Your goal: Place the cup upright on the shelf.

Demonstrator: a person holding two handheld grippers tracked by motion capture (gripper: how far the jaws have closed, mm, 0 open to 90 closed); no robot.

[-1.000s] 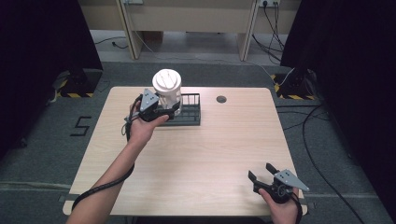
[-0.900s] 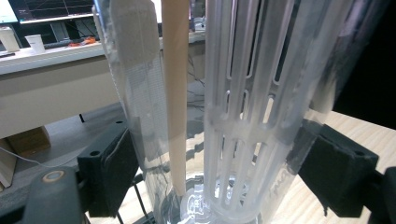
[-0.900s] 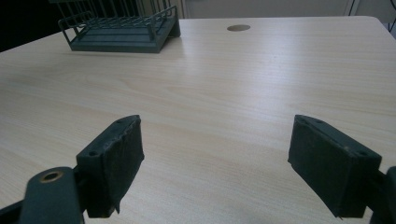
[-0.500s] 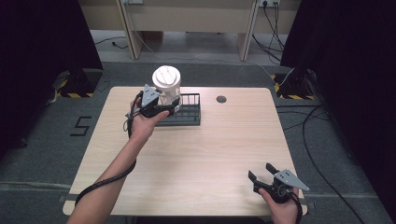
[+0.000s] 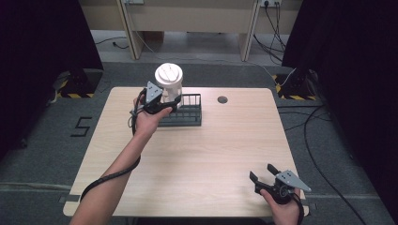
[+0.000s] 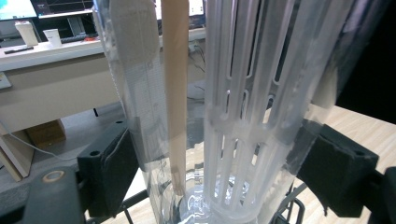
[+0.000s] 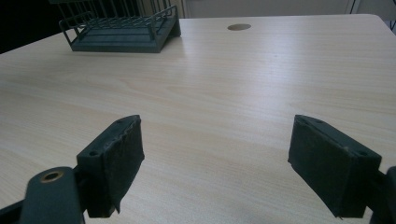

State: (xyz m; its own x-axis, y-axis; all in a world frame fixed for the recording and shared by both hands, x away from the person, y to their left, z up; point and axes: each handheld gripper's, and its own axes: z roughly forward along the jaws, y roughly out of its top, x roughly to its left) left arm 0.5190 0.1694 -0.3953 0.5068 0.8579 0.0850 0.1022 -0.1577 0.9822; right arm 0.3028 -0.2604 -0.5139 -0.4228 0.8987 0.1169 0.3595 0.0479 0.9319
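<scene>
Clear plastic pitcher (image 5: 169, 86) with white lid, upper centre-left of frame above the wire rack (image 5: 184, 112): light, smooth, slippery, likely thin-walled. Left claw (image 5: 162, 104) pinches its lower body; right claw (image 5: 270, 180) rests spread.

The jug (image 5: 170, 83) has a white lid and clear walls, with a white slotted core and a pale tan strip inside. The rack (image 5: 184, 112) is dark grey-green. The table (image 5: 197, 154) is light wood grain. Both grippers (image 5: 165, 104) (image 5: 264, 175) are black with grey plates.
</scene>
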